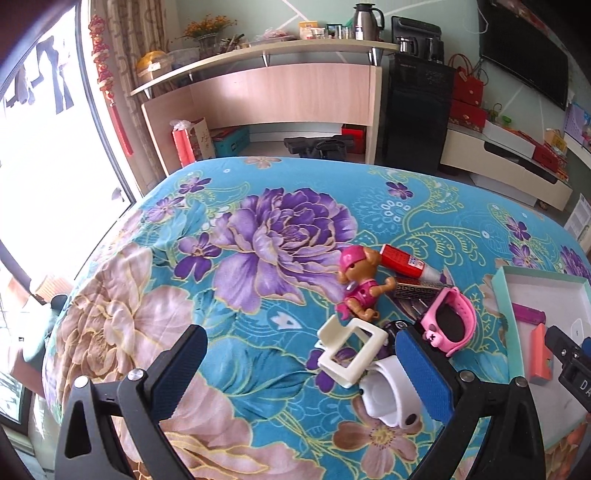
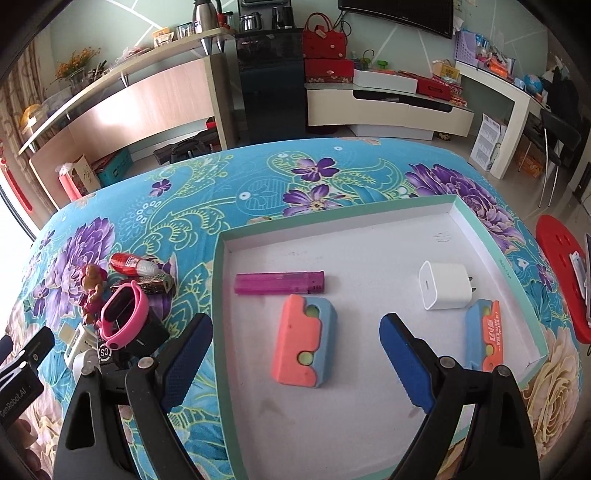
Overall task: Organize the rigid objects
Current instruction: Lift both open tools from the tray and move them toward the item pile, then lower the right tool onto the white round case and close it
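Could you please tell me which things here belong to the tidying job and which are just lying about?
Part of the job:
shallow box
purple lighter
white charger
two orange-and-blue blocks
toy dog
red tube
pink watch
white frame

Just lying about:
flowered cover
flask
red bag

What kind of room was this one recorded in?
Probably a home living room: a wall-mounted TV above a low media cabinet, a long shelf with a thermos and flowers, and a floral cloth covering the work surface.
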Demonstrator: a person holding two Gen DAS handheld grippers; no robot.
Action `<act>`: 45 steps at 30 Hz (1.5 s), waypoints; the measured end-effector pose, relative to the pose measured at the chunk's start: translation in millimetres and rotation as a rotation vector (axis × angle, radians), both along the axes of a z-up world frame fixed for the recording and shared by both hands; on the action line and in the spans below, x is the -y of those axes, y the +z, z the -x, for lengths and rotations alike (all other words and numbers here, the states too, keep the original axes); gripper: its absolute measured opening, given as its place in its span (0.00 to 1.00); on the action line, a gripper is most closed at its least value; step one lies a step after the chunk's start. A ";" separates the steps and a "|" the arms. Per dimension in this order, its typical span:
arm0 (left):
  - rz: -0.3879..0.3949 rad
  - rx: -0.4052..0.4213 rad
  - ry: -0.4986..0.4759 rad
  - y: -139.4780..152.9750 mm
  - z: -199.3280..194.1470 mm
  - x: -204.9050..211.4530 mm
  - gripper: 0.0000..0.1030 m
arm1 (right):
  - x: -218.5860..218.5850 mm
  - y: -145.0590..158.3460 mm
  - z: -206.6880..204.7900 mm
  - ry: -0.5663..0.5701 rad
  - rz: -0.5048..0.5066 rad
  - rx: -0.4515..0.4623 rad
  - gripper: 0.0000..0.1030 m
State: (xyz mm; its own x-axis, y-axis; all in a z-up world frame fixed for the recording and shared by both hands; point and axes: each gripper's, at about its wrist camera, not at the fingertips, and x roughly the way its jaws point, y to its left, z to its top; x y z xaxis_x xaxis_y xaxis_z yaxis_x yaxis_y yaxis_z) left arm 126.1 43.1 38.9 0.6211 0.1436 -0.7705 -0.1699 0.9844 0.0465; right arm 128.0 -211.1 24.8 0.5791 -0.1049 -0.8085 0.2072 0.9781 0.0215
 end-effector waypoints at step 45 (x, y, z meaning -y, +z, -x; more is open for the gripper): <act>0.131 -0.152 0.161 -51.9 -2.5 -75.7 1.00 | -131.6 -19.9 4.5 0.434 -0.126 -0.031 0.87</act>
State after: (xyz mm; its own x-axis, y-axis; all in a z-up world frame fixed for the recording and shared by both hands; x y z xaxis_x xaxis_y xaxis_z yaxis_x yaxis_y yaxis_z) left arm 128.6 118.8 -13.0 0.4743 0.1243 -0.8716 -0.3255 0.9446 -0.0424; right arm 123.6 -79.5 4.9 0.5233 0.2430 -0.8168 -0.2190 0.9646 0.1467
